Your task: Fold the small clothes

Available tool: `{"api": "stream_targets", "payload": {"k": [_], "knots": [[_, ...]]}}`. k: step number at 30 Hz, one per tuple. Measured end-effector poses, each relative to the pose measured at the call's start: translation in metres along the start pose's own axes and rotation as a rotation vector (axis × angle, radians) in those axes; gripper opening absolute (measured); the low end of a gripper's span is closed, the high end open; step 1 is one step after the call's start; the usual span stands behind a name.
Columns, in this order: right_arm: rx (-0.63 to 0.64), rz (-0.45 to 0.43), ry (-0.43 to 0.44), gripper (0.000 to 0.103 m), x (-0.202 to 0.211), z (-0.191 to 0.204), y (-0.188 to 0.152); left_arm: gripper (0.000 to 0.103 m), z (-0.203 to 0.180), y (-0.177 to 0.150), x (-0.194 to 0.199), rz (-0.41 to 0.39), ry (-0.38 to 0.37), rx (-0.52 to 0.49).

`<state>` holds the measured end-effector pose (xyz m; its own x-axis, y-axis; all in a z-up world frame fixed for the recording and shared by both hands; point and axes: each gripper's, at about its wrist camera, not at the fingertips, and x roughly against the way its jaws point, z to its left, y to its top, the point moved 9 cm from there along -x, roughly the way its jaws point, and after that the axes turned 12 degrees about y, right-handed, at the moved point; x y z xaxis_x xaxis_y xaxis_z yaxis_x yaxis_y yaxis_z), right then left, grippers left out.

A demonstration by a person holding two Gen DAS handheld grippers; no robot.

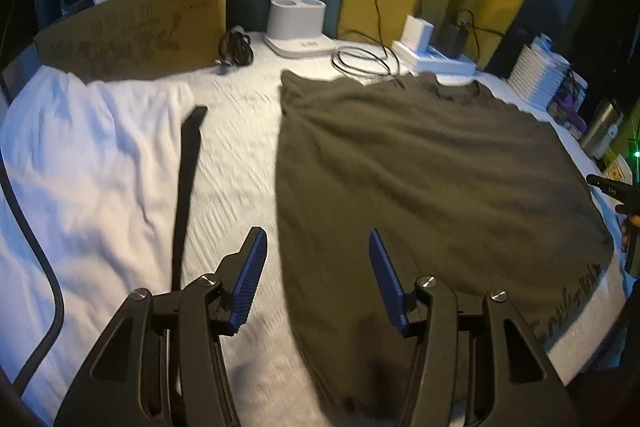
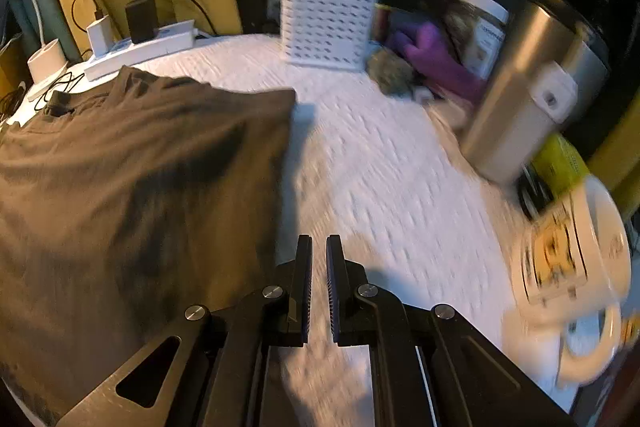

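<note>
Left wrist view, fingers: we see the left gripper with its jaws standing apart and nothing between the blue pads.
Left wrist view, garment: the dark olive T-shirt lies spread flat on the white bed cover, collar toward the far side; its left edge runs just below our open jaws.
Left wrist view, advice: we judge that the next step is to take this side edge. We should come down low, pinch only the shirt and not the cover under it, and grip near a corner so the fold stays straight.
Left wrist view, surroundings: a white cloth and a black strap lie to the left; a cardboard box, a white charger base and black cables stand at the far edge.
Right wrist view, fingers: the right gripper has its jaws almost together and holds nothing.
Right wrist view, garment: the shirt's right edge lies just left of the fingers, on the cover.
Right wrist view, surroundings: a white basket, a steel tumbler and a white mug crowd the right side, so we should keep folds away from them.
</note>
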<state>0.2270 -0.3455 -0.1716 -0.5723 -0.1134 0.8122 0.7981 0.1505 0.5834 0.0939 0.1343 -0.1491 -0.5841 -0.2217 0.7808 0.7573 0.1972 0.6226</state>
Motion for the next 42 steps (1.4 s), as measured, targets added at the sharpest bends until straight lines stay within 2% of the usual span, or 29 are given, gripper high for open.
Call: {"api": "stream_targets", "payload": {"k": [5,8,12,13,14,15,16,17,20,24,30,38,42], "knots": [[-0.071,0.025,-0.04,0.008,0.009,-0.021,-0.028,0.053,-0.01,-0.02,0.01,0.012,-0.01,-0.034],[-0.08,0.002,-0.028,0.008,0.013,-0.021,-0.032,0.054,-0.012,-0.03,0.011,0.026,-0.016,-0.041],[-0.16,-0.024,0.03,0.011,0.015,-0.024,-0.033,0.054,-0.015,-0.042,0.013,0.037,-0.018,-0.043],[-0.166,-0.028,0.037,0.02,0.015,-0.022,-0.033,0.054,-0.015,-0.043,0.015,0.035,-0.02,-0.043],[-0.168,-0.031,0.061,0.044,0.015,-0.019,-0.033,0.054,-0.017,-0.044,0.017,0.032,-0.025,-0.045],[-0.169,-0.034,0.098,0.062,0.014,-0.013,-0.032,0.054,-0.017,-0.045,0.019,0.031,-0.027,-0.045],[-0.169,-0.034,0.166,0.095,0.012,-0.002,-0.031,0.054,-0.018,-0.047,0.02,0.03,-0.029,-0.048],[-0.164,-0.02,0.197,0.103,0.009,0.007,-0.032,0.054,-0.019,-0.048,0.022,0.027,-0.03,-0.051],[-0.117,-0.004,0.134,0.103,0.003,0.017,-0.034,0.054,-0.019,-0.052,0.028,0.019,-0.032,-0.057],[-0.174,-0.034,0.137,0.103,0.011,0.013,-0.032,0.054,-0.015,-0.056,0.035,0.007,-0.029,-0.06],[-0.165,-0.091,0.095,0.103,0.045,0.006,-0.038,0.054,-0.012,-0.066,0.034,0.015,-0.039,-0.056],[-0.18,-0.116,0.124,0.103,0.081,0.019,-0.081,0.054,-0.023,-0.078,0.037,0.023,-0.087,-0.071],[-0.182,-0.12,0.135,0.103,0.09,0.032,-0.104,0.054,-0.019,-0.091,0.031,0.044,-0.075,-0.081]]}}
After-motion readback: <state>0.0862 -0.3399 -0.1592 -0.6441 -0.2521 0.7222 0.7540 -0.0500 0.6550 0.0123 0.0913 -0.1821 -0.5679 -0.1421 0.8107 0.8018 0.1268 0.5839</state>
